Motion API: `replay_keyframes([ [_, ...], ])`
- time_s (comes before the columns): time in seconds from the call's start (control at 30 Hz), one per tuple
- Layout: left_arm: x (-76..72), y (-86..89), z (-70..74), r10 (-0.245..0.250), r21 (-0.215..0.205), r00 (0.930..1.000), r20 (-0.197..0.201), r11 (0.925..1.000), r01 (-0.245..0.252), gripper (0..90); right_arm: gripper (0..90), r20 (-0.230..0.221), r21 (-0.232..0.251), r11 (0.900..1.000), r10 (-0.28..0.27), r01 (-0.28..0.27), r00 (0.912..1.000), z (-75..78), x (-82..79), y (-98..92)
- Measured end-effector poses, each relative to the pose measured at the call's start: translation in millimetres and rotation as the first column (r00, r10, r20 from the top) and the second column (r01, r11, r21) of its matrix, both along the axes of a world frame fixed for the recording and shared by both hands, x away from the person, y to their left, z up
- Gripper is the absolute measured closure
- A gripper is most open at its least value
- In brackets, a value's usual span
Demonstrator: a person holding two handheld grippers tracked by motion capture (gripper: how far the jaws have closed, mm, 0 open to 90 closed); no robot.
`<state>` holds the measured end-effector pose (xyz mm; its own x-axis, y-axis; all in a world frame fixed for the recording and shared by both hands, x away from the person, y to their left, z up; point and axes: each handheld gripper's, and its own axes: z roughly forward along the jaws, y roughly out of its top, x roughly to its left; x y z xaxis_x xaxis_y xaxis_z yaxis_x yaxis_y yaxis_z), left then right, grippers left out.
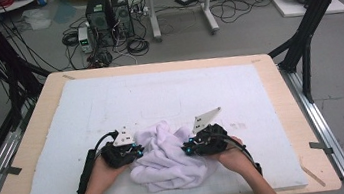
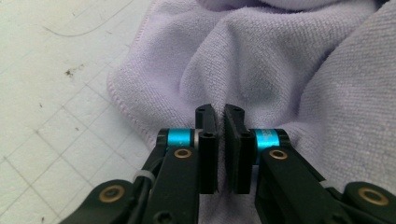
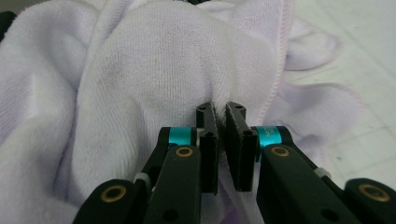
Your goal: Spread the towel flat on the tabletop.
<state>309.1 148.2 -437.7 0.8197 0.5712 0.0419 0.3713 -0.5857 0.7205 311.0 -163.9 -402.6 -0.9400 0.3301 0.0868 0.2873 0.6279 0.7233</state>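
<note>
Crumpled lilac towel (image 1: pixel 170 158) bunched between both grippers on the white mat (image 1: pixel 110 105), left gripper (image 2: pixel 221 116) pinching a fold at its tips, right gripper (image 3: pixel 221 114) likewise clamped on a fold.

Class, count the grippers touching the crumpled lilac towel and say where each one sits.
2. The left gripper sits at the towel's left edge, the right gripper at its right edge. Each gripper's jaws are pinched shut on a fold of towel. More folds may be hidden underneath.
</note>
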Motion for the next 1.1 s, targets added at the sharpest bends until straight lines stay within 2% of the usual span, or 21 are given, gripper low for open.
replay_keyframes([
  [0.03,-1.8,3.8,3.5,0.01,-0.008,0.9999,0.014,0.9999,-0.01,85.5,84.6,0.025,0.013,1.0,-0.025,0.025,0.9994,6.2,-4.7,-6.8],
  [0.1,-2.3,6.7,5.6,0.016,-0.021,0.9996,0.022,0.9997,-0.015,85.5,84.6,0.035,0.024,0.999,-0.04,0.039,0.9986,10.2,-7.6,-11.5],
  [0.13,-2.8,9.9,8.1,0.028,-0.032,0.9992,0.028,0.9991,-0.027,85.7,84.5,0.052,0.033,0.998,-0.062,0.06,0.9967,17.6,-12.0,-22.0],
  [0.2,-4.5,20.3,15.5,0.052,-0.056,0.9975,0.049,0.9972,-0.049,85.8,84.6,0.075,0.03,0.996,-0.086,0.084,0.9934,24.2,-17.1,-33.3],
  [0.3,-7.1,27.0,20.4,0.061,-0.073,0.9965,0.057,0.9957,-0.057,85.8,84.5,0.085,0.028,0.994,-0.109,0.107,0.9903,28.0,-22.2,-43.2],
  [0.33,-8.4,29.9,22.3,0.065,-0.08,0.996,0.062,0.995,-0.06,85.8,84.6,0.082,0.008,0.992,-0.125,0.125,0.9887,27.2,-28.2,-52.2],
  [0.4,-10.7,34.1,24.8,0.069,-0.087,0.9952,0.068,0.9942,-0.063,85.8,84.6,0.075,-0.009,0.992,-0.125,0.126,0.9892,24.9,-31.1,-54.3],
  [0.53,-17.1,40.0,23.5,0.045,-0.071,0.9974,0.055,0.9966,-0.041,85.7,84.5,0.016,-0.055,0.995,-0.086,0.087,0.9962,11.4,-42.9,-57.2],
  [0.57,-17.2,41.3,23.2,0.03,-0.068,0.9987,0.042,0.9973,-0.027,84.5,83.5,-0.012,-0.04,0.997,-0.072,0.072,0.9973,7.9,-44.2,-57.5],
  [0.6,-17.4,41.9,23.3,0.021,-0.072,0.9991,0.036,0.9972,-0.018,84.5,83.5,-0.012,-0.04,0.997,-0.072,0.072,0.9973,7.9,-44.2,-57.5],
  [0.67,-17.3,44.3,27.4,0.011,-0.092,0.9992,0.039,0.9957,-0.007,75.2,79.6,-0.013,-0.019,0.997,-0.08,0.079,0.9967,11.4,-41.3,-58.7],
  [0.7,-16.7,45.8,30.8,0.01,-0.105,0.9989,0.045,0.9945,-0.006,69.0,77.1,-0.001,0.009,0.995,-0.097,0.097,0.9953,16.7,-37.5,-60.2],
  [0.73,-16.0,46.6,34.3,0.021,-0.121,0.9985,0.05,0.9926,-0.015,64.2,72.4,0.01,0.037,0.993,-0.112,0.112,0.9936,21.8,-33.8,-61.0],
  [0.77,-12.8,46.7,40.7,0.027,-0.125,0.998,0.057,0.992,-0.019,59.8,68.3,0.014,0.084,0.985,-0.151,0.149,0.9885,31.4,-25.4,-60.2],
  [0.8,-12.8,46.7,40.7,0.027,-0.125,0.998,0.057,0.992,-0.019,59.0,67.3,0.023,0.092,0.984,-0.156,0.153,0.9875,33.8,-21.4,-58.6],
  [0.87,-5.6,43.5,46.2,0.027,-0.124,0.9978,0.061,0.9922,-0.019,58.8,67.3,0.035,0.088,0.982,-0.169,0.165,0.985,36.0,-16.2,-55.3],
  [0.93,3.0,38.3,46.1,0.01,-0.127,0.9992,0.038,0.9919,-0.005,60.6,66.9,0.043,0.072,0.983,-0.169,0.166,0.9846,34.9,-2.8,-45.1],
  [1.0,11.8,30.6,41.7,-0.012,-0.104,0.9997,0.02,0.9944,0.014,67.3,64.2,0.028,0.057,0.986,-0.156,0.154,0.9874,29.6,7.5,-33.6],
  [1.03,16.0,26.5,38.5,-0.015,-0.095,0.9998,0.01,0.9953,0.016,68.5,62.2,0.014,0.057,0.989,-0.14,0.139,0.99,25.7,12.4,-27.6],
  [1.1,24.1,19.0,30.6,-0.022,-0.07,0.9997,-0.009,0.9973,0.021,67.4,55.1,-0.005,0.015,0.992,-0.126,0.126,0.992,13.8,23.2,-11.9],
])
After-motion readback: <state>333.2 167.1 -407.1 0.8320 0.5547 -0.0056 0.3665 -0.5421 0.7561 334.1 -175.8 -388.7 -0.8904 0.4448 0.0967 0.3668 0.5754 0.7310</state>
